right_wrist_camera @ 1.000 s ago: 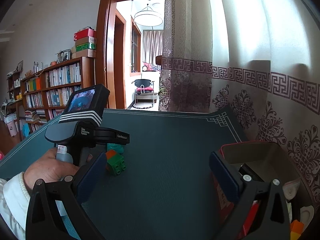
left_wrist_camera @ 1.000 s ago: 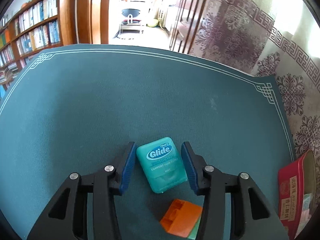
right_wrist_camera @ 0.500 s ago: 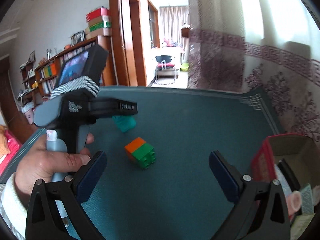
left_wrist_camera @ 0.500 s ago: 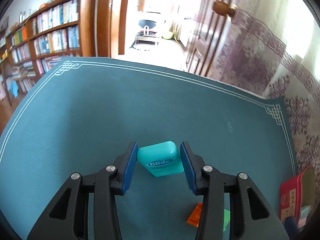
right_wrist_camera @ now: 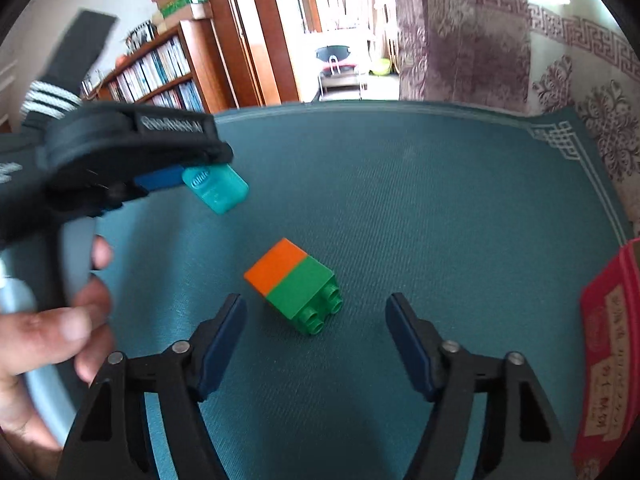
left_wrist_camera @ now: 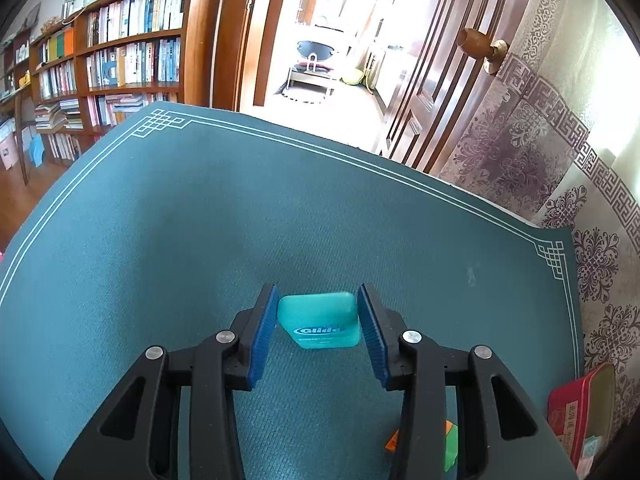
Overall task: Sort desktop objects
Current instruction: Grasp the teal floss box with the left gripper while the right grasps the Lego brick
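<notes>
Sunlit study with bookshelves

Wooden bookshelves (left_wrist_camera: 120, 52) packed with books line the left wall; an open doorway (left_wrist_camera: 320, 40) beyond the surface's far edge shows a bright room, and patterned curtains (left_wrist_camera: 560, 152) hang at right.

Teal floss box (left_wrist_camera: 318, 320) with a blue-and-white logo, gripped between blue pads (left_wrist_camera: 262, 336); dark green mat (left_wrist_camera: 280, 216) edged with white lines and knot corners; brick (right_wrist_camera: 294, 284) half orange, half green; red box (right_wrist_camera: 608, 360) at right
</notes>
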Demonstrator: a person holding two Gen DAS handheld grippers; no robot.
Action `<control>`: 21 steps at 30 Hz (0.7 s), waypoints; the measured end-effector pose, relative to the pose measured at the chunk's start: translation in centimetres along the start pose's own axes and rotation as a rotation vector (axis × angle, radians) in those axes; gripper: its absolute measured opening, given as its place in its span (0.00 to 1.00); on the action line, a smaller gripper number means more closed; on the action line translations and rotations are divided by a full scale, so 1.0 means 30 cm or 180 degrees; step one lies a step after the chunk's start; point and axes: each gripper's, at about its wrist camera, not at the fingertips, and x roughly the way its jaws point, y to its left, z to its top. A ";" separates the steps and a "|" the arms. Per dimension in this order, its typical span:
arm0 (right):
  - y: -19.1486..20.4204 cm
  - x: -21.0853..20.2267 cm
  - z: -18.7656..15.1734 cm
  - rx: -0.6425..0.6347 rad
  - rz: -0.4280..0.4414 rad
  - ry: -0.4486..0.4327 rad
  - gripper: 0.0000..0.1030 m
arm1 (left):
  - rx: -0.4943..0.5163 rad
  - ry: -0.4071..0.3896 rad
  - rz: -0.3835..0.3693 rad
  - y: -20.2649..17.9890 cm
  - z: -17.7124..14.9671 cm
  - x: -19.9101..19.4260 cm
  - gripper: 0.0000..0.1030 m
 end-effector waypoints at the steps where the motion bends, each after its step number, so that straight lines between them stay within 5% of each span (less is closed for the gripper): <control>1: 0.005 0.009 -0.001 -0.0029 -0.0012 0.0007 0.72 | -0.0003 0.0008 -0.0003 -0.001 -0.001 0.001 0.42; 8: 0.034 0.032 0.015 -0.0134 0.0024 0.0013 0.72 | 0.0036 0.0014 -0.0032 -0.020 -0.008 0.000 0.42; 14: 0.019 0.019 0.005 -0.0035 -0.0081 -0.0057 0.44 | 0.0046 0.0013 -0.0032 -0.023 -0.009 0.002 0.42; 21: -0.060 -0.053 -0.015 0.0362 -0.0055 -0.0200 0.42 | -0.0004 0.0043 -0.0226 -0.025 -0.007 -0.002 0.42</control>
